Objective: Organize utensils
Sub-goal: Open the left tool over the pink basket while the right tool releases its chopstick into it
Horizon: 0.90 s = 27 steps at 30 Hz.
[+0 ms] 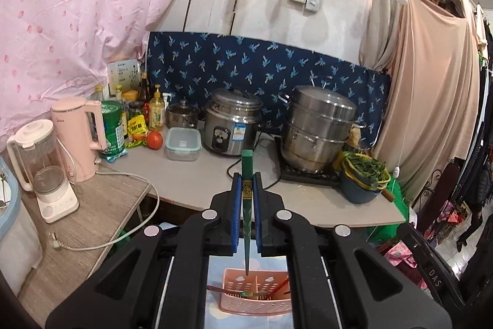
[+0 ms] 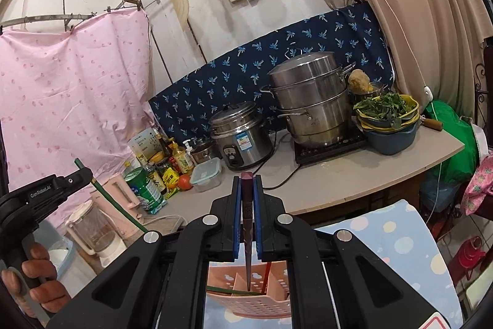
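My left gripper is shut on a green chopstick that stands upright, its thin tip hanging over a pink slotted utensil basket. My right gripper is shut on a dark purple chopstick, tip pointing down over the same pink basket. The basket holds a red chopstick and a green one lying across it. In the right wrist view the left gripper shows at the far left, held by a hand, with the green chopstick slanting below it.
A grey counter carries a rice cooker, a stacked steel steamer on a hob, a bowl of greens, a lidded box, bottles, a pink kettle and a blender. The basket rests on a dotted blue cloth.
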### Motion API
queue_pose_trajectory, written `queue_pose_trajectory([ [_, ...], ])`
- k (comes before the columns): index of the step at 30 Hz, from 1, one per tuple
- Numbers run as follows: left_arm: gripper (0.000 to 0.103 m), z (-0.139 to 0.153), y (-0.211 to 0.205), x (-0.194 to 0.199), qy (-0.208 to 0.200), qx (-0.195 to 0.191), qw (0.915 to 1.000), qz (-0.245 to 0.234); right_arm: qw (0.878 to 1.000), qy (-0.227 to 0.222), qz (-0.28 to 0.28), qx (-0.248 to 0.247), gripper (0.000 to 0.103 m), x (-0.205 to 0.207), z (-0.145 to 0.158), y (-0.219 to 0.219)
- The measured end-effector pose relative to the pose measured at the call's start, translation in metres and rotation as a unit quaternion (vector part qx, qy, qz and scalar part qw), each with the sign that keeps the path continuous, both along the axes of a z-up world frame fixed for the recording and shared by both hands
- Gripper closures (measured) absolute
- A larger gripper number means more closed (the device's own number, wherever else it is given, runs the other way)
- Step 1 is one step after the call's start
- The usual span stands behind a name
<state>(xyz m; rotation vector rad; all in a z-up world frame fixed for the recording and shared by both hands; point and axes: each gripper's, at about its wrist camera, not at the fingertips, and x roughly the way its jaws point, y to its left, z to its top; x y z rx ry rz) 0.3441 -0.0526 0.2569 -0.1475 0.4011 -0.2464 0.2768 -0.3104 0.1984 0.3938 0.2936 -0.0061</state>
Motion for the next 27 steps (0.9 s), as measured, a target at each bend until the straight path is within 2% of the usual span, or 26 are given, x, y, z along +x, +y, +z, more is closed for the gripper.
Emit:
queue_pose_trajectory([
  [10,0.096,-0.065,0.0,0.041,0.072,0.012,0.9973,0.002,0.998,0.065,0.009,0.007,0.096,0.036,-0.055,0.005],
  [18,0.095,-0.085,0.004,0.048,0.093,0.002,0.9957,0.005,0.996,0.09,0.013,0.003,0.094,0.042,-0.074,0.007],
  [20,0.09,-0.087,0.003,0.046,0.09,0.007,0.9959,0.011,0.996,0.09,0.011,0.004,0.091,0.039,-0.075,0.006],
  [22,0.077,-0.087,0.004,0.043,0.09,0.009,0.9959,0.012,0.996,0.09,0.009,0.005,0.09,0.036,-0.074,0.005],
  [27,0.069,-0.085,0.005,0.034,0.089,0.012,0.9959,0.014,0.996,0.087,0.011,0.005,0.088,0.02,-0.071,0.004],
])
